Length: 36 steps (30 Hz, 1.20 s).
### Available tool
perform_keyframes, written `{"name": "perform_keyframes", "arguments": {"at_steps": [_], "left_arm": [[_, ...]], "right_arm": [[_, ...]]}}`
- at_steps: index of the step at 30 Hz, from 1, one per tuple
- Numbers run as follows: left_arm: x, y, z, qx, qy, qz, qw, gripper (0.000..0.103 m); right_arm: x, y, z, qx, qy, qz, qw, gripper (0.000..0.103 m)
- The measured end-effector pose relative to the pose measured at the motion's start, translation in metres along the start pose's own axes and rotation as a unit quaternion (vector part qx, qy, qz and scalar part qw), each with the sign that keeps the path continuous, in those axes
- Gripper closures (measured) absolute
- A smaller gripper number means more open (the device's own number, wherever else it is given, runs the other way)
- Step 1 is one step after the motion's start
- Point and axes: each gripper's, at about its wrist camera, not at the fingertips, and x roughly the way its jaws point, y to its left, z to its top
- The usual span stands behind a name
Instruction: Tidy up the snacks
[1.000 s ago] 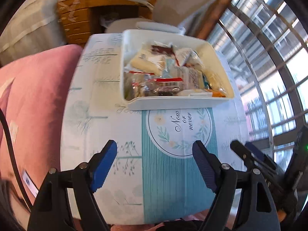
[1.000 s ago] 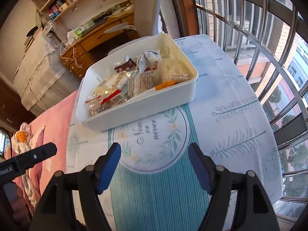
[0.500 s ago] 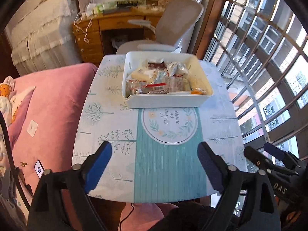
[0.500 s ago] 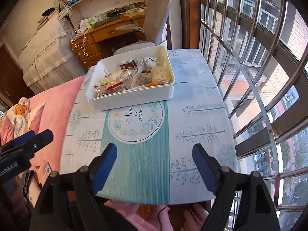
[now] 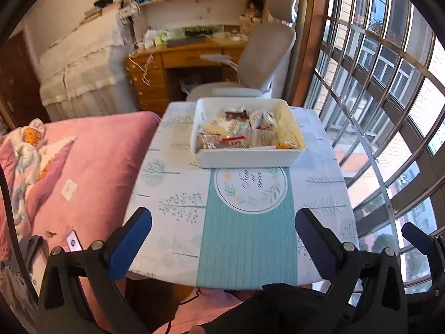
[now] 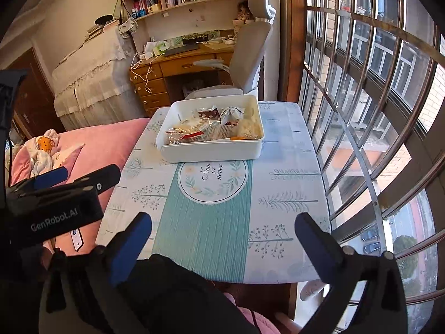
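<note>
A white rectangular bin (image 5: 247, 158) stands at the far end of the table (image 5: 250, 239), full of several wrapped snacks (image 5: 222, 140). It also shows in the right wrist view (image 6: 214, 151), with the snacks (image 6: 211, 130) inside. My left gripper (image 5: 223, 239) is open and empty, held back over the table's near edge, well short of the bin. My right gripper (image 6: 223, 239) is open and empty, also back at the near edge. The left gripper's body (image 6: 55, 206) shows at the left of the right wrist view.
The table wears a blue-and-white cloth with a round print (image 5: 250, 186). A pink bed (image 5: 91, 161) lies along its left side. Barred windows (image 6: 375, 111) run along the right. An office chair (image 5: 264, 55) and a wooden desk (image 5: 178, 64) stand behind the table.
Both grippers have pulled back and up, away from the bin, which now looks smaller and farther. Both stayed open and empty. The bin has not moved.
</note>
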Motion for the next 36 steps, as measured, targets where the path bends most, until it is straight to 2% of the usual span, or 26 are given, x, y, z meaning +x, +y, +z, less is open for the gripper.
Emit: {"name": "perform_keyframes", "arguments": {"at_steps": [8,15,21,36], "left_arm": [[-0.005,-0.006,-0.003,0.0,-0.009,0.01,0.9999,0.001],[0.004,-0.01,-0.003,-0.009,0.014,0.009,0.9998,0.001],[0.013,-0.016,-0.004,-0.003,0.032,0.002,0.9995,0.001],[0.019,-0.02,-0.001,0.003,0.038,-0.004,0.9992,0.001]], "right_arm": [[0.006,-0.011,0.001,0.011,0.01,0.022,1.0,0.0],[0.028,-0.03,-0.002,0.056,0.063,0.032,0.996,0.0],[0.029,-0.031,-0.003,0.052,0.067,0.026,0.996,0.0],[0.029,-0.025,-0.002,0.04,0.07,0.025,0.996,0.0]]}}
